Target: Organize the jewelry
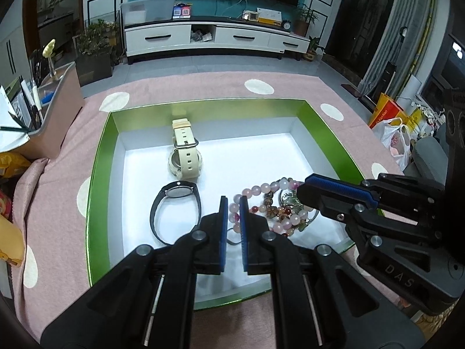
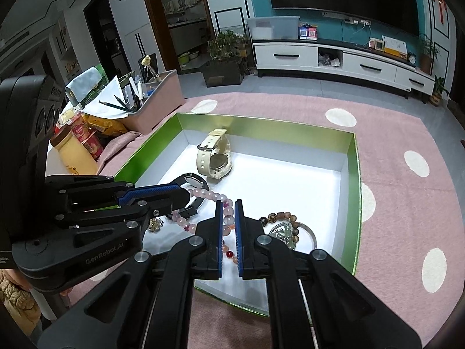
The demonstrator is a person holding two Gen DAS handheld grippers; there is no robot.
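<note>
A green box with a white floor [image 1: 203, 110] [image 2: 353, 174] holds the jewelry. A cream watch [image 1: 184, 151] [image 2: 213, 157] lies at the back, a black watch [image 1: 175, 206] [image 2: 193, 181] in front of it. A pink bead bracelet [image 1: 273, 187] [image 2: 207, 195] is stretched between both grippers. My left gripper [image 1: 234, 200] [image 2: 186, 196] is shut on its one side. My right gripper [image 2: 226, 205] [image 1: 300, 193] is shut on the other side. Brown and mixed bead bracelets [image 2: 280, 216] [image 1: 279, 210] lie beside a round glass dish [image 2: 308, 234].
The box sits on a pink cloth with white dots [image 1: 261, 87] [image 2: 407, 203]. A pink organizer with pens [image 1: 58, 110] [image 2: 157, 99], snack packets and a yellow bottle [image 2: 72, 151] stand left. A TV cabinet [image 1: 215, 37] is across the room.
</note>
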